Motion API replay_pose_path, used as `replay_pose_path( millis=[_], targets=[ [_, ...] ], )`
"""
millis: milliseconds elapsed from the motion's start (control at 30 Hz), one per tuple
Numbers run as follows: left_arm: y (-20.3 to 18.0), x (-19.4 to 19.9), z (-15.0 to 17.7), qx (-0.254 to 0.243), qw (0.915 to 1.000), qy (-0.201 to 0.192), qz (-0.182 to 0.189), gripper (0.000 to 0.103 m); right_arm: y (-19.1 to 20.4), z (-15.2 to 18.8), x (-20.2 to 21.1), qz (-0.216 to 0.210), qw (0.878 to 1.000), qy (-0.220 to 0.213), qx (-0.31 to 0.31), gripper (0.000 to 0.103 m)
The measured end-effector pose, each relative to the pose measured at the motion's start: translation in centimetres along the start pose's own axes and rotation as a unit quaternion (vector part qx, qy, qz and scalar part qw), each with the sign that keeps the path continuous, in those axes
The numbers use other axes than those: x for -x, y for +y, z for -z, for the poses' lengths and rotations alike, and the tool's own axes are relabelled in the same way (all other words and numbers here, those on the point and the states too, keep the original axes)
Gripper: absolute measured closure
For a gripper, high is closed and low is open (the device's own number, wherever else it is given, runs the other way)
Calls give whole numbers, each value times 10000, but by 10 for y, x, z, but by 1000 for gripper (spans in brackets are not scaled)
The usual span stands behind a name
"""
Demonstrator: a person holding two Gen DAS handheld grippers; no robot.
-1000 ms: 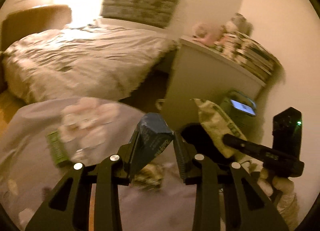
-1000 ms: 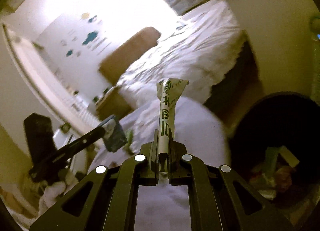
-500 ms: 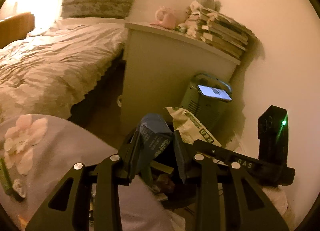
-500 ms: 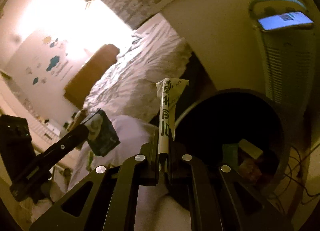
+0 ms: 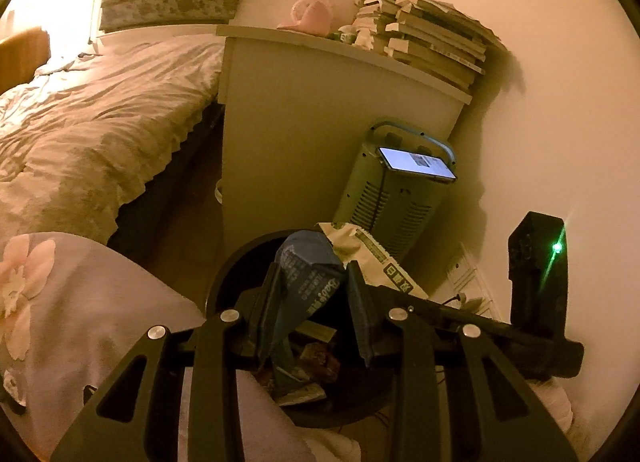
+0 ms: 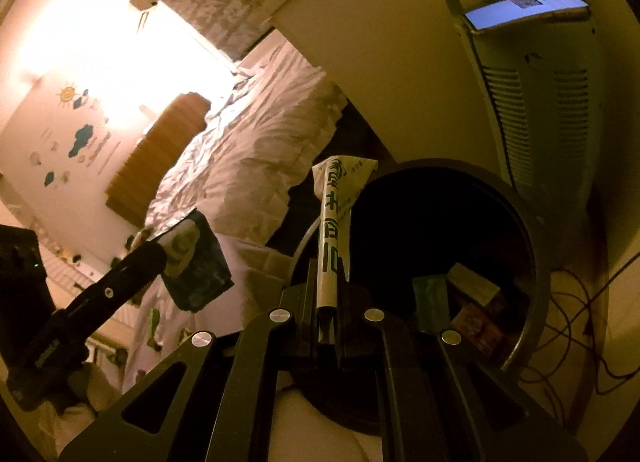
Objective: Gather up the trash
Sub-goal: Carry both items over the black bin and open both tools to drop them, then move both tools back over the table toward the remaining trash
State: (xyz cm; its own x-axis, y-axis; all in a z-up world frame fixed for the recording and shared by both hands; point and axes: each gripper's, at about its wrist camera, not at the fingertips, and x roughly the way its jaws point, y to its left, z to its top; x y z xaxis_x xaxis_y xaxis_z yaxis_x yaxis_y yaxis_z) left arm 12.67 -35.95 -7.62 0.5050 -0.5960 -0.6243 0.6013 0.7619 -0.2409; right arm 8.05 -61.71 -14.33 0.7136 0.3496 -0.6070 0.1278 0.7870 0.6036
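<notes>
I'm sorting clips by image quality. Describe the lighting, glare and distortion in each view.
Left wrist view: dim amber light, fisheye bending the cabinet, a green lamp flaring on the right tool, and the phone screen glowing white. Right wrist view: the window area is blown out, while the bin interior stays nearly black.

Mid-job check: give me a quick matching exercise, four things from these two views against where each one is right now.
Things:
1. blue wrapper
2. white wrapper with green print
3. phone with lit screen
4. stack of books

Places:
A. on the white cabinet
B. lying on top of the heater
C. in the left hand-held gripper, over the black bin
D. clamped in the right hand-held gripper

Pairs: 1-C, 2-D, 3-B, 4-A
</notes>
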Motion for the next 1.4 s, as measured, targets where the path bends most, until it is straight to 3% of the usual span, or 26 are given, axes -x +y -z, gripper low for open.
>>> replay_pose_path(
  millis=[233, 300, 333, 467, 667, 767, 1033, 1233, 1400],
  targets=[
    [-5, -4, -1, -57, 10000, 36, 16, 70, -6, 3, -2, 83, 9999, 44, -111, 96],
    [-10, -4, -2, -157, 9999, -16, -53, 68, -8, 3, -2, 140, 9997, 48, -177, 91],
    [-13, -3, -3, -239, 9997, -53, -100, 67, -8, 2, -1, 168, 9996, 47, -205, 82],
    [-19, 3, -5, -323, 9990, -224, -194, 31, -11, 3, 4, 219, 9993, -52, -307, 48],
    [-20, 13, -7, -305, 9988, -304, -223, 29, -8, 3, 6, 220, 9992, -50, -320, 46],
    [-17, 21, -7, -304, 9985, -357, -287, 28, -4, 4, 8, 159, 9994, -77, -286, 39],
    [3, 50, 4, -96, 9975, -431, -552, 24, 36, 6, 4, -90, 9999, 34, 65, 39],
    [45, 84, 28, 279, 9941, -470, -942, 24, 83, 17, -11, -367, 9974, 304, 544, 39],
    [98, 121, 58, 856, 9848, -517, -1419, 24, 127, 34, -30, -566, 9916, 615, 985, 39]
  ],
)
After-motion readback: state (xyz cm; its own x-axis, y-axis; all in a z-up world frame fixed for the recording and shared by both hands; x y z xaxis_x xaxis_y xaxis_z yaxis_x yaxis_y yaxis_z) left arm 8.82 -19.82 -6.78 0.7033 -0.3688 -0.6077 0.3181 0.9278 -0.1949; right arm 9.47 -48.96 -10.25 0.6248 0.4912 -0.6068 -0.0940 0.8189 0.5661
